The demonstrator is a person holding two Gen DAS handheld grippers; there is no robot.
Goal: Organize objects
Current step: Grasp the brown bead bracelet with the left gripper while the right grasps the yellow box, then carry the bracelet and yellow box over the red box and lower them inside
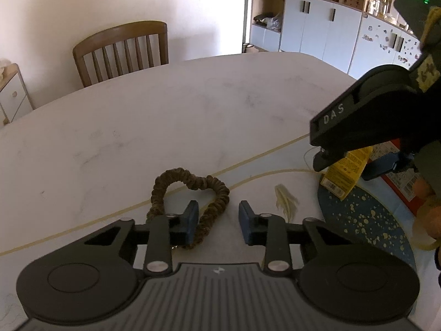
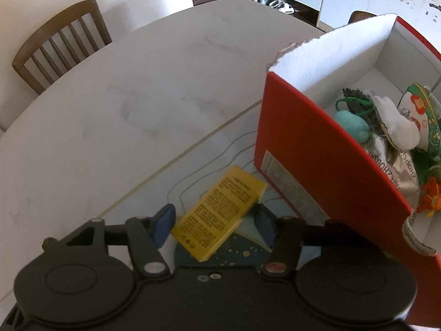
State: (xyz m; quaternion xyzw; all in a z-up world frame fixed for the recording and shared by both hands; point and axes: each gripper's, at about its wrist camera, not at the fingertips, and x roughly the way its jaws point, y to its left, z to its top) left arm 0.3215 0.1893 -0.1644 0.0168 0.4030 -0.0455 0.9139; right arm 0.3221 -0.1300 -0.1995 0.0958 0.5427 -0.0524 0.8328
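Observation:
A brown scrunchie lies on the white table, partly between the fingers of my left gripper, which is open just above it. My right gripper is shut on a flat yellow packet with black print and holds it over a blue speckled mat, beside the red box. The right gripper also shows in the left wrist view, holding the yellow packet. The red box holds several small items, among them a teal piece and a white plush.
A pale scrap lies on the table to the right of the scrunchie. The blue speckled mat lies at the table's right side. A wooden chair stands behind the table. White cabinets stand at the back.

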